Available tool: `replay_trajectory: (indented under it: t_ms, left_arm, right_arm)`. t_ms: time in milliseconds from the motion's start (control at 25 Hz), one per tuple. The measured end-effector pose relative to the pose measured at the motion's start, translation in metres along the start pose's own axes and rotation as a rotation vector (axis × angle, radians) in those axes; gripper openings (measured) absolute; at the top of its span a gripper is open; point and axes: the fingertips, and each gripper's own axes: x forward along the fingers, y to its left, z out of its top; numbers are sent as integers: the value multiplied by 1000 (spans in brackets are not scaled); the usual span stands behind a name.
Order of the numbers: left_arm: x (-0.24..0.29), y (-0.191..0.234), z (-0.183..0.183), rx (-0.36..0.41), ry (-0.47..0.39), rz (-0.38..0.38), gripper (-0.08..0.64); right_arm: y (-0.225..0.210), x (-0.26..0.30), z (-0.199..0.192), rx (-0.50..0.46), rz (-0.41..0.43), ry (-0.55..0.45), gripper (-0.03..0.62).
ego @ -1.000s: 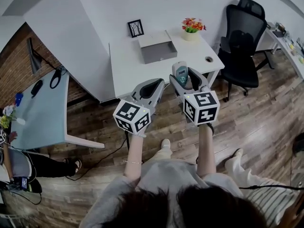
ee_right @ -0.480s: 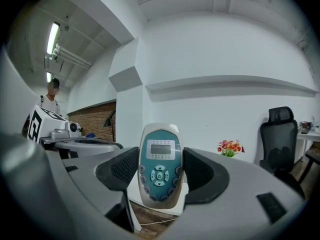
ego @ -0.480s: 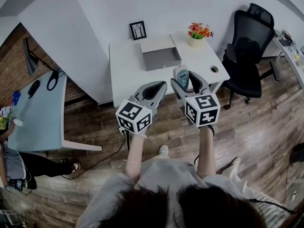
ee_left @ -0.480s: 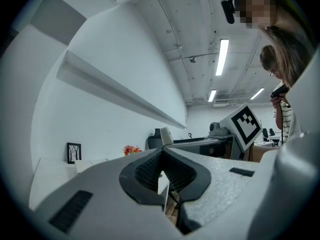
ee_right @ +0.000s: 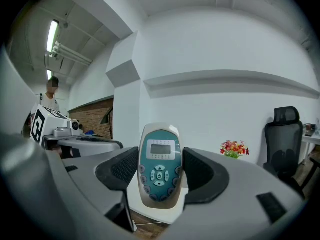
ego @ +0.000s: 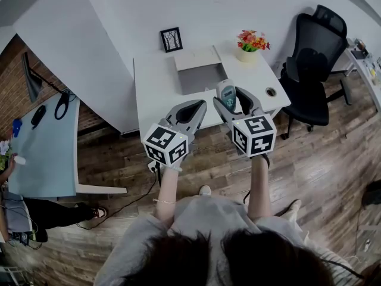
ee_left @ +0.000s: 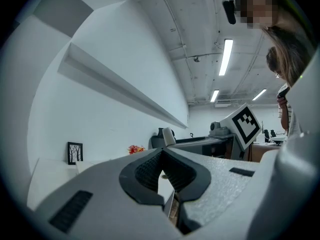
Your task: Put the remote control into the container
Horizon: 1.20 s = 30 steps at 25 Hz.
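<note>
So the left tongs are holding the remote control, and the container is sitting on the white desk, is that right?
Not quite. It is the right tongs that hold the remote control; the right gripper view shows it clamped between the jaws. The left tongs are shut on nothing. The container does sit on the white desk.

container open on top | flower pot just right | picture frame behind-left
</note>
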Motion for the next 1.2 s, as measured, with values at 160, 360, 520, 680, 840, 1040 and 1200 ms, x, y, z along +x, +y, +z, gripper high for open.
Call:
replay_trajectory:
  t_ms: [160, 360, 520, 680, 840, 1040, 1200]
  left_arm:
    - [6, 16, -5, -11, 9, -1, 3]
    - [15, 35, -11, -26, 18, 7, 3]
    - [21, 47, -15, -39, 26, 22, 3]
    - [33, 62, -20, -49, 35, 38, 3]
    - [50, 81, -18, -51, 35, 58, 3]
    - [70, 106, -17, -61, 33, 89, 3]
    - [84, 123, -23, -73, 35, 115, 3]
  right_arm:
    - [-9, 14, -4, 12, -13, 12, 282]
    - [-17, 32, -12, 18, -9, 35, 282]
    - [-25, 45, -15, 27, -6, 47, 282]
    - [-36, 64, -19, 28, 12, 65, 282]
    - [-53, 87, -12, 18, 34, 70, 282]
    - [-71, 116, -6, 5, 62, 80, 282]
    - [-84, 137, -10, -2, 91, 96, 282]
